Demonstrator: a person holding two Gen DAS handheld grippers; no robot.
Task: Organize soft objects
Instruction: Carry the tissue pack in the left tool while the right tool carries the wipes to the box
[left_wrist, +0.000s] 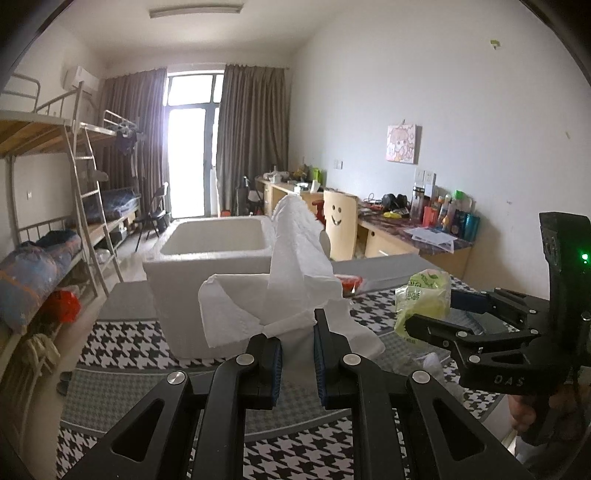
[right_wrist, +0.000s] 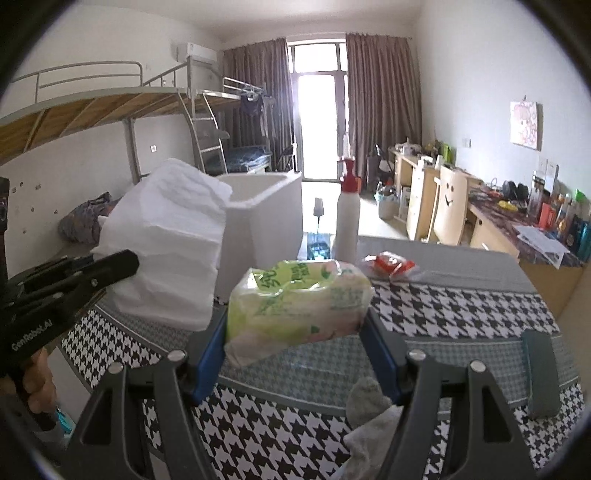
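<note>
The left gripper (left_wrist: 297, 354) pinches the white tissue (left_wrist: 291, 273) aloft and the right gripper (right_wrist: 295, 354) clamps the green tissue pack (right_wrist: 295, 306) (both raised, likely for dropping into the foam box (left_wrist: 207, 266) beyond).

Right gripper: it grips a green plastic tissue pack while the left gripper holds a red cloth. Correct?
Not quite. The left gripper holds crumpled white paper towel, not red cloth, as the left wrist view shows. The right gripper does grip the green plastic tissue pack.

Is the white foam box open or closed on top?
Open: the white foam box shows its inner walls and no lid. Whether anything lies inside, cannot tell.
</note>
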